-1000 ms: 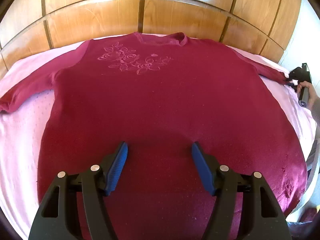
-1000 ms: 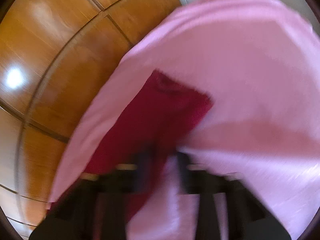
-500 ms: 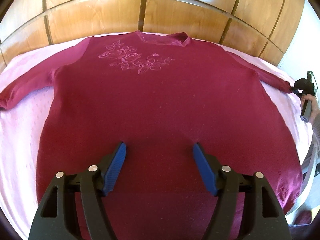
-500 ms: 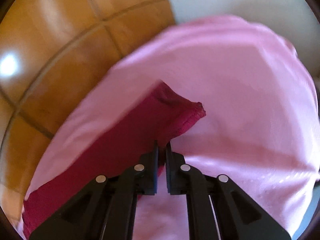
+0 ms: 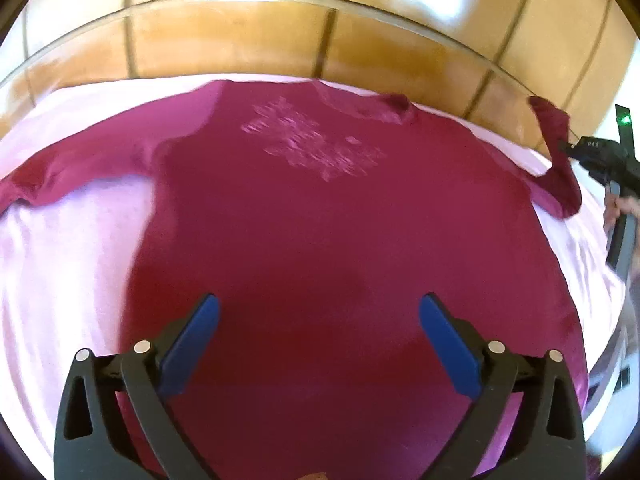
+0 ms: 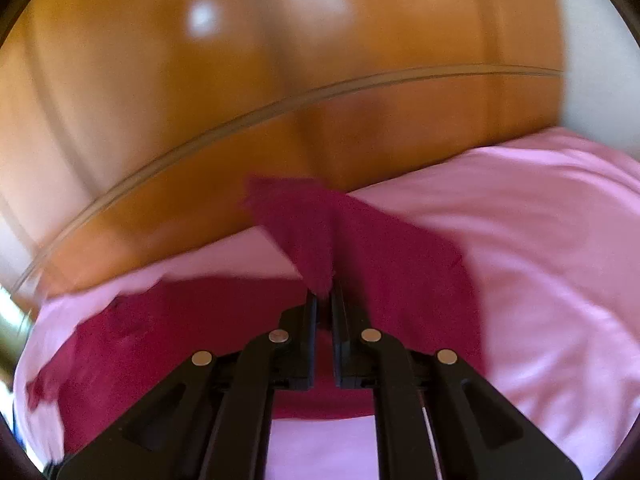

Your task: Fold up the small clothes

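A dark red long-sleeved sweater (image 5: pixel 320 220) with a flower pattern on the chest lies flat on a pink sheet (image 5: pixel 68 248). My left gripper (image 5: pixel 319 330) is open and empty, hovering above the sweater's lower part. My right gripper (image 6: pixel 324 300) is shut on the right sleeve (image 6: pixel 304 232) near its cuff and holds it lifted off the sheet. In the left wrist view the right gripper (image 5: pixel 568 148) shows at the far right with the sleeve (image 5: pixel 556 160) hanging from it. The left sleeve (image 5: pixel 60 172) lies stretched out on the sheet.
A wooden panelled headboard (image 5: pixel 320 32) runs along the far side of the bed. A white wall (image 6: pixel 596 60) is at the right. The bed's right edge (image 5: pixel 608 320) drops off near the sweater's hem.
My right gripper has lifted the right sleeve off the sheet and swung it up and inward. The left gripper moved left and both views are blurred by motion.
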The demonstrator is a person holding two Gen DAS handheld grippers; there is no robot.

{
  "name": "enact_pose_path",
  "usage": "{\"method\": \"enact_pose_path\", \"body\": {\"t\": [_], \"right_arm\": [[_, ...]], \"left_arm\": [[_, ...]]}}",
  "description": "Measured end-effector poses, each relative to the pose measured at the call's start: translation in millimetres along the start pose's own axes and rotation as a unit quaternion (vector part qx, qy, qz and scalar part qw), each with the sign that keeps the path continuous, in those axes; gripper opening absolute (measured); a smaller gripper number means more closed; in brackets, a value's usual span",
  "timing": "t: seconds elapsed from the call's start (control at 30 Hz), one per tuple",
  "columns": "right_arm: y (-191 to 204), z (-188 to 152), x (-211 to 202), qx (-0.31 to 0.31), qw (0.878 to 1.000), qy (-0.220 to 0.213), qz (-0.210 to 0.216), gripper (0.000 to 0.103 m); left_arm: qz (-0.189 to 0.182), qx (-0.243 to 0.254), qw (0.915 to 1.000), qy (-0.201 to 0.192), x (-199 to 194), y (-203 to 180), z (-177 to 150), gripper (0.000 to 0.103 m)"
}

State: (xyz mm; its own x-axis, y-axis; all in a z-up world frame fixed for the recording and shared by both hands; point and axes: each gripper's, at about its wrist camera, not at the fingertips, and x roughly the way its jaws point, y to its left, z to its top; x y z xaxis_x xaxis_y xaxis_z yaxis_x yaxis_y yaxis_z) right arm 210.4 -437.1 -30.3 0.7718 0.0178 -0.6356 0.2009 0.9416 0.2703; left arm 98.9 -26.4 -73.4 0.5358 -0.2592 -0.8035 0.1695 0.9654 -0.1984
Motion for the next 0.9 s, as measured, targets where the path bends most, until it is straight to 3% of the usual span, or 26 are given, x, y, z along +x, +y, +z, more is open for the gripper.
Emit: {"method": "enact_pose_path", "body": {"t": [0.2, 0.4, 0.47, 0.53, 0.57, 0.6, 0.83, 0.9], "right_arm": [[108, -37, 42, -0.072, 0.994, 0.057, 0.055, 0.005], [167, -65, 68, -0.104, 0.987, 0.088, 0.090, 0.006], [180, -71, 73, -0.113, 0.984, 0.092, 0.102, 0.006], [184, -73, 70, -0.112, 0.983, 0.092, 0.112, 0.017], [183, -75, 65, -0.107, 0.982, 0.090, 0.126, 0.037], [182, -74, 57, -0.104, 0.982, 0.083, 0.132, 0.048], [124, -72, 9, -0.067, 0.986, 0.051, 0.141, 0.059], [97, -75, -2, -0.045, 0.989, 0.049, 0.129, 0.060]], "left_arm": [[-0.028, -0.055, 0.9980, -0.010, -2, 21, 13, 0.099], [-0.032, -0.057, 0.9978, -0.013, -7, 20, 29, 0.099], [-0.064, -0.078, 0.9949, -0.007, -4, 21, 40, 0.096], [-0.094, -0.109, 0.9895, 0.002, 3, 24, 53, 0.088], [-0.115, -0.119, 0.9862, 0.008, 7, 25, 59, 0.087], [-0.127, -0.126, 0.9838, 0.011, 10, 25, 63, 0.087], [-0.202, -0.183, 0.9614, 0.037, 45, 17, 104, 0.086], [-0.198, -0.189, 0.9607, 0.048, 60, 9, 116, 0.086]]}}
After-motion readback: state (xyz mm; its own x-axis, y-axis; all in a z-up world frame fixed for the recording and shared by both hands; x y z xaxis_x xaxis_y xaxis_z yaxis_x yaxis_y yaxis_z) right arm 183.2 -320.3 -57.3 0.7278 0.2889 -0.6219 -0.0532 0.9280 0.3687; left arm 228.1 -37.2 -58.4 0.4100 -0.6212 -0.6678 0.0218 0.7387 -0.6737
